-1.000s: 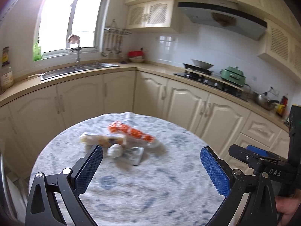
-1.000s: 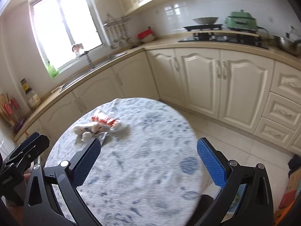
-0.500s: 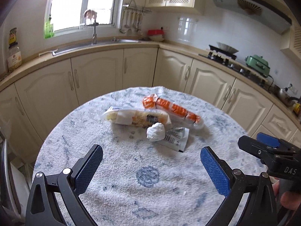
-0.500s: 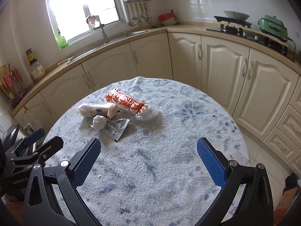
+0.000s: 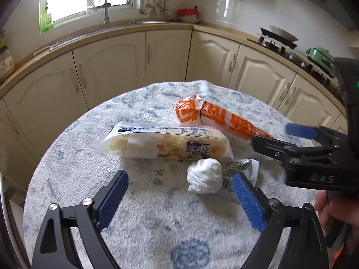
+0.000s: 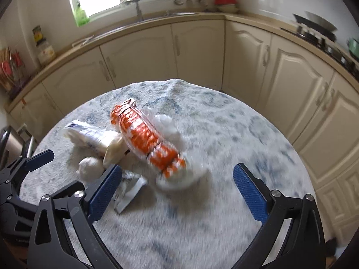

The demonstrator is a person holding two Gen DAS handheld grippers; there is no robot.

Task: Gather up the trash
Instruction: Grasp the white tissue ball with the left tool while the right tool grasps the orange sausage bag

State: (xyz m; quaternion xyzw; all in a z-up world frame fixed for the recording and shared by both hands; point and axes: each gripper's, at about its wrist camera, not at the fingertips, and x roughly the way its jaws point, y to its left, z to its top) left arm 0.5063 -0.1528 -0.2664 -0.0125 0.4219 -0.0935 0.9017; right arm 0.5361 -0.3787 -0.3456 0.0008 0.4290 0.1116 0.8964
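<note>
On the round table with a blue-white cloth [image 5: 145, 213] lie an orange wrapper [image 5: 215, 120], a long white snack wrapper [image 5: 166, 143], a crumpled white tissue ball [image 5: 204, 176] and a flat silver packet [image 5: 242, 168]. My left gripper [image 5: 179, 195] is open, low over the cloth, just short of the tissue ball. My right gripper [image 6: 177, 183] is open, its fingers on either side of the near end of the orange wrapper [image 6: 148, 139]; the silver packet [image 6: 129, 188] lies by its left finger. The right gripper also shows in the left wrist view [image 5: 278, 137].
Cream kitchen cabinets [image 5: 166, 53] and a countertop with a sink [image 5: 107, 25] curve behind the table. A stove with a pan [image 5: 278, 37] and a green pot [image 5: 320, 56] stand at the right. Jars [image 6: 44, 44] sit on the counter at left.
Both grippers have moved forward and down toward the trash pile. The right gripper now reaches the orange wrapper's end and the left is close to the tissue ball. Both stay open.
</note>
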